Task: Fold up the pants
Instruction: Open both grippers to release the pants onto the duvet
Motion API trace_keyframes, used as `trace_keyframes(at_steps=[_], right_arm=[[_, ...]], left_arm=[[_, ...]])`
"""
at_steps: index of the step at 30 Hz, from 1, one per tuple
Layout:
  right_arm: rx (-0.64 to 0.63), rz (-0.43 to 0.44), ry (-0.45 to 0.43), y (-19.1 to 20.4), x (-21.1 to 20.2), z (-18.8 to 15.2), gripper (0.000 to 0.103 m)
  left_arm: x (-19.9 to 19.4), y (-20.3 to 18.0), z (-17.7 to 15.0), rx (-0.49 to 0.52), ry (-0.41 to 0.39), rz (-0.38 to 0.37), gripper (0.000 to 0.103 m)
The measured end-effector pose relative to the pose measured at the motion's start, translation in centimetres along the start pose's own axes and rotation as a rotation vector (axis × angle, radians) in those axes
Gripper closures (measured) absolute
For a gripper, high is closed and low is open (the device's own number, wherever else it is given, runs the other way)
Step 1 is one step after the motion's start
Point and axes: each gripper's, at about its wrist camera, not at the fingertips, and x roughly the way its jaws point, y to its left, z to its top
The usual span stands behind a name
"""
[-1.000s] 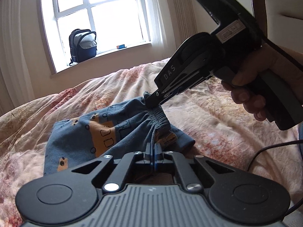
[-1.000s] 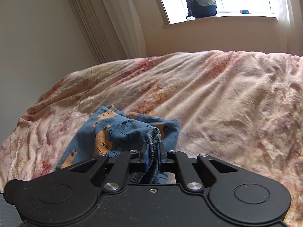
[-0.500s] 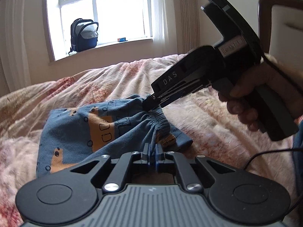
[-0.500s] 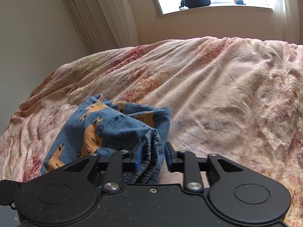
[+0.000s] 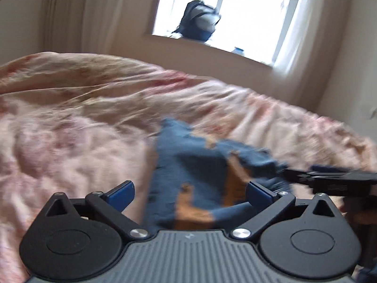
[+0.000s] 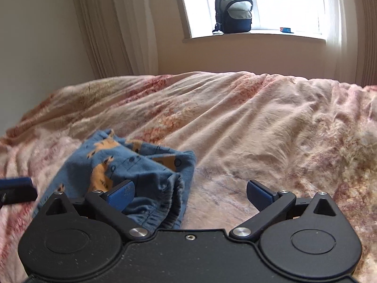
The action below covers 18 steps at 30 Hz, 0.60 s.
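Both grippers' jaws wide, pants [image 6: 132, 172] bunched near duvet [image 6: 259, 122] left edge

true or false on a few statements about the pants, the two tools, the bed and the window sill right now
1. Both tools are open. True: the left tool and the right tool each have their blue pads spread wide, gripping nothing.
2. The pants hang in the air, clamped by the right tool. False: they lie in a folded bundle on the bedspread.
3. A backpack stands on the window sill. True.
4. The pants are plain grey. False: they are blue with orange printed shapes.
5. The bedspread is solid white. False: it is pinkish with a reddish mottled pattern.
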Motion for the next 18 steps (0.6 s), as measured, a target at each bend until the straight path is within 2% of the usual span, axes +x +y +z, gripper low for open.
trace_keyframes(at_steps=[2, 4, 6, 8, 10, 13, 16, 18], right_arm=[[-0.04, -0.012, 0.003, 1.5, 0.2, -0.4, 0.001], [-0.081, -0.016, 0.027, 3.0, 0.8, -0.9, 0.001], [-0.158, -0.04, 0.087, 4.3, 1.7, -1.4, 0.001], [-0.23, -0.086, 0.153, 4.8, 2.3, -1.9, 0.001], [-0.242, -0.089, 0.197, 4.4, 2.1, -2.1, 0.001], [-0.201, -0.066, 0.247, 3.2, 1.7, -1.8, 0.001], [-0.182, -0.048, 0.227, 2.8, 0.5, -1.2, 0.001], [-0.219, -0.056, 0.161, 3.0, -0.7, -0.8, 0.001]], left_arm=[[1.2, 1.0, -0.9, 0.033, 0.048, 0.028, 0.0], [2.5, 2.1, -2.2, 0.013, 0.082, 0.046, 0.0], [3.4, 3.0, -3.6, -0.02, 0.128, 0.068, 0.0], [3.0, 2.7, -4.1, 0.019, 0.125, 0.076, 0.0], [2.5, 2.0, -3.9, 0.076, 0.146, 0.093, 0.0], [2.2, 1.8, -3.8, 0.071, 0.16, 0.093, 0.0], [1.4, 1.8, -3.2, 0.031, 0.152, 0.081, 0.0], [0.5, 1.7, -2.6, 0.007, 0.099, 0.05, 0.0]])
